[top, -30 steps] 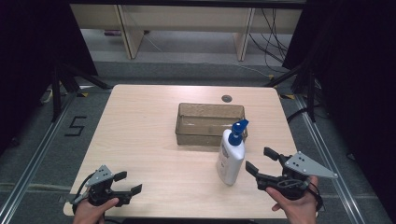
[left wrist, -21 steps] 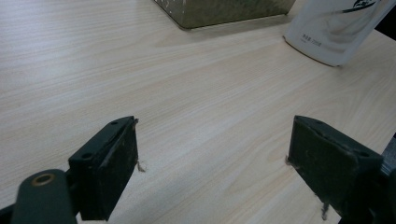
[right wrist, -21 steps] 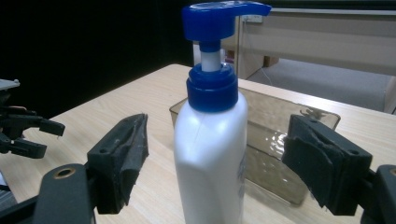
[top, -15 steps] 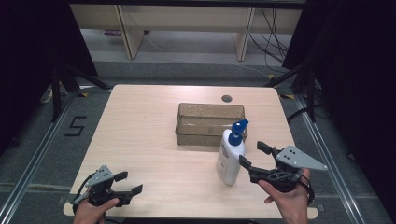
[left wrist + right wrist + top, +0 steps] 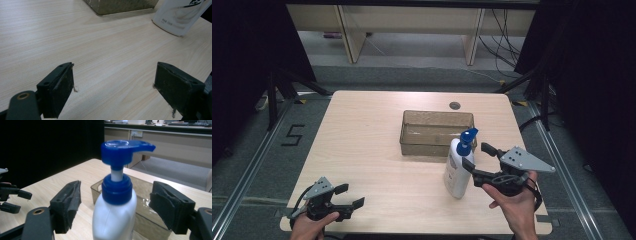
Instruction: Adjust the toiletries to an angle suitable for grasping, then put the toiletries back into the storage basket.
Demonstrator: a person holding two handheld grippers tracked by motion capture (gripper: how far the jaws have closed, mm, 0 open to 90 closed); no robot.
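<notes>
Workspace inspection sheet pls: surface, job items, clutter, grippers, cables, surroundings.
Surface: light wooden table, small round grommet near far edge.
Job's things: white pump bottle with blue dispenser head upright, just in front of the clear brownish plastic bin.
Clutter: nothing seen.
Grippers: right gripper open, jaws either side of the bottle, just been closing, not pressing; left gripper open, nothing between.
Cables: black leads on the floor behind.
Surroundings: black curtains, beige shelving.

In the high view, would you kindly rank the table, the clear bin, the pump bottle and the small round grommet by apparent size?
1. table
2. clear bin
3. pump bottle, though it stands nearer the camera than the bin
4. round grommet
</notes>
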